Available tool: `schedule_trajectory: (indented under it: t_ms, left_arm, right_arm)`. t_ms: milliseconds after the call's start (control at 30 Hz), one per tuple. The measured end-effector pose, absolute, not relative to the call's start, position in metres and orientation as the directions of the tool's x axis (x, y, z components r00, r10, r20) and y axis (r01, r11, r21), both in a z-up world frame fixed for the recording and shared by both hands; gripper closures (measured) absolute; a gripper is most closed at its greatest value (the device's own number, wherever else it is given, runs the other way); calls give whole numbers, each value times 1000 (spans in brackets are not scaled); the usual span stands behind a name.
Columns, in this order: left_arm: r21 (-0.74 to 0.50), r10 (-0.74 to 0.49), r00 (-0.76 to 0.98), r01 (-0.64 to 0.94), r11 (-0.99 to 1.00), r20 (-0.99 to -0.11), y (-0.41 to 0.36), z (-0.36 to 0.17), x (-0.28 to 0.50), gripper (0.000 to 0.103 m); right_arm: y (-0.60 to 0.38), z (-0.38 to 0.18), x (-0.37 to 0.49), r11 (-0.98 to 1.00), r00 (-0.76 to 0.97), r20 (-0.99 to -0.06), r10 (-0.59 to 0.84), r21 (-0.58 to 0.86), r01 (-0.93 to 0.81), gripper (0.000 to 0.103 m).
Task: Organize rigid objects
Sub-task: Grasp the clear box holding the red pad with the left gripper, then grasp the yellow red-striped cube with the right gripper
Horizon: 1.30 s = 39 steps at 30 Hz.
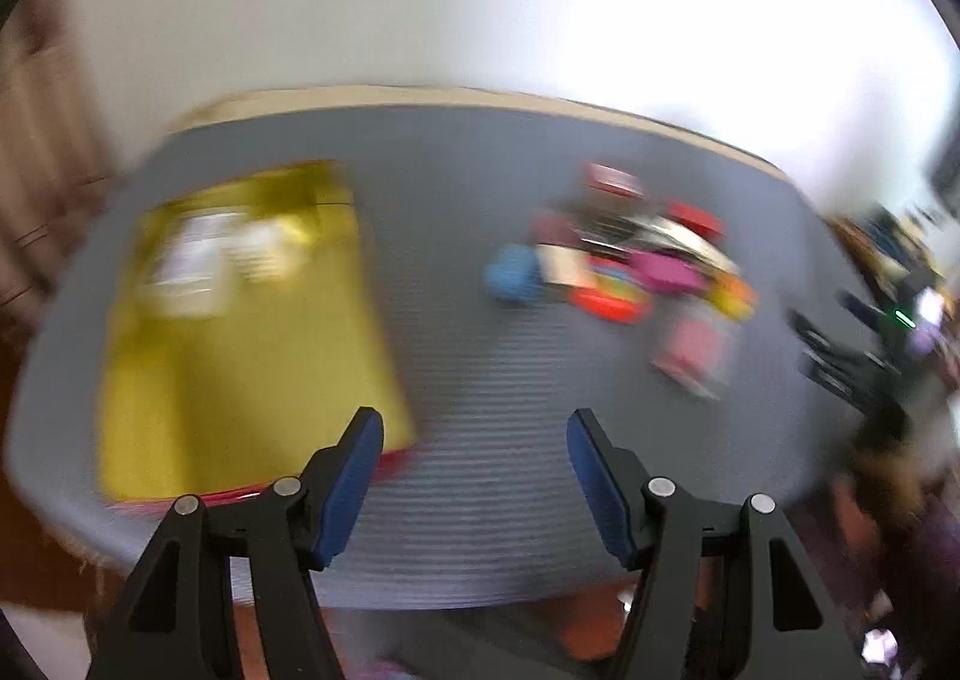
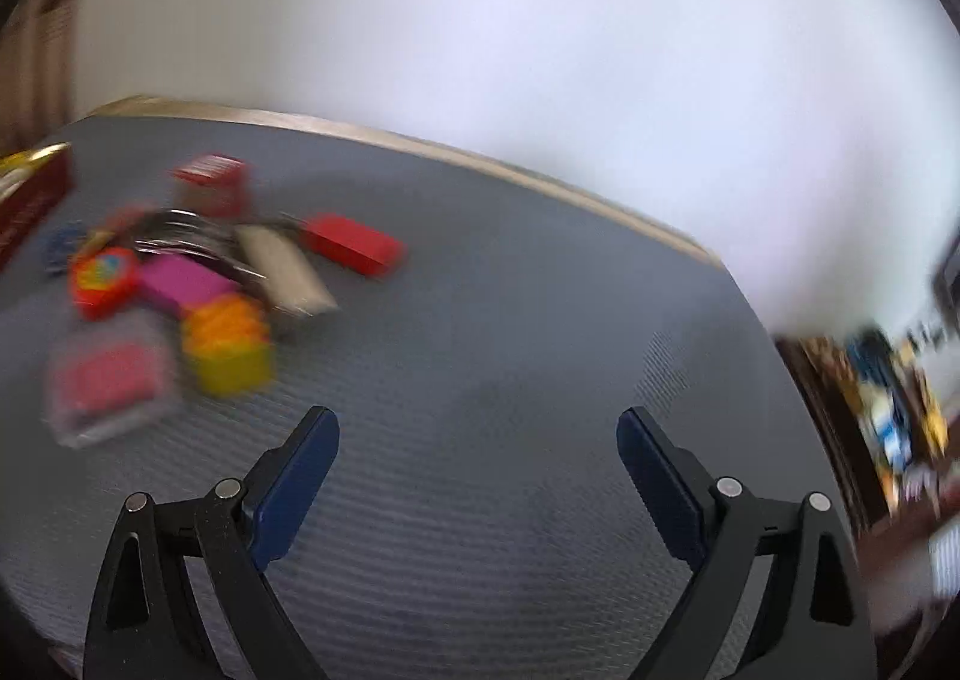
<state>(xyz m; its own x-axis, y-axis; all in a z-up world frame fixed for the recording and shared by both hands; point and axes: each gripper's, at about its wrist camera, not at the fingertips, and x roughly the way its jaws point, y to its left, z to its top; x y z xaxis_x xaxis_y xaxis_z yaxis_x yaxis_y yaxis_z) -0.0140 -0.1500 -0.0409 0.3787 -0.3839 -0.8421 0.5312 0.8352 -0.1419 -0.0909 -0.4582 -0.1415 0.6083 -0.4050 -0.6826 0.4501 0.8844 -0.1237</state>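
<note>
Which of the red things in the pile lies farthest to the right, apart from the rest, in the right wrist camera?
The flat red block. It lies at the pile's right edge on the grey mat; the other red pieces sit further left.

No legible text; white labels (image 1: 204, 254) on yellow box (image 1: 252, 356) blurred.

The left gripper (image 1: 474, 422) pointed steeply downward, its blue-padded fingers (image 1: 351, 485) spread apart with nothing between them. The right gripper (image 2: 478, 422) also tilted downward; its fingers (image 2: 294, 491) stood wider still, and the gap between them held nothing.
</note>
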Motion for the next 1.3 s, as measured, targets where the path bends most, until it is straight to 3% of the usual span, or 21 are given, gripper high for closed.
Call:
schedule_trajectory:
  t_ms: [167, 400, 633, 1067, 1133, 1300]
  left_arm:
    - [-203, -471, 202, 709, 675, -859, -238, -55, -11, 38]
    - [-133, -405, 121, 828, 544, -906, -317, -81, 10, 38]
    - [-113, -350, 72, 870, 480, -934, -336, -99, 17, 38]
    - [-120, -322, 32, 890, 441, -946, -349, -123, 30, 38]
    - [-94, -327, 69, 884, 458, -943, -352, -124, 28, 49]
    - [-103, -357, 101, 853, 512, -929, -337, -123, 19, 49]
  right_arm:
    - [-474, -143, -86, 893, 639, -706, -306, 19, 449, 10]
    - [-497, -145, -97, 884, 677, -699, -231, 140, 446, 10]
    - [-521, -149, -98, 854, 690, -701, -177, 239, 463, 10]
    - [-519, -156, -93, 859, 689, -708, -157, 246, 449, 9]
    - [-517, -156, -93, 863, 688, -709, -157, 241, 445, 9]
    - [-508, -156, -86, 883, 684, -711, -160, 206, 421, 9]
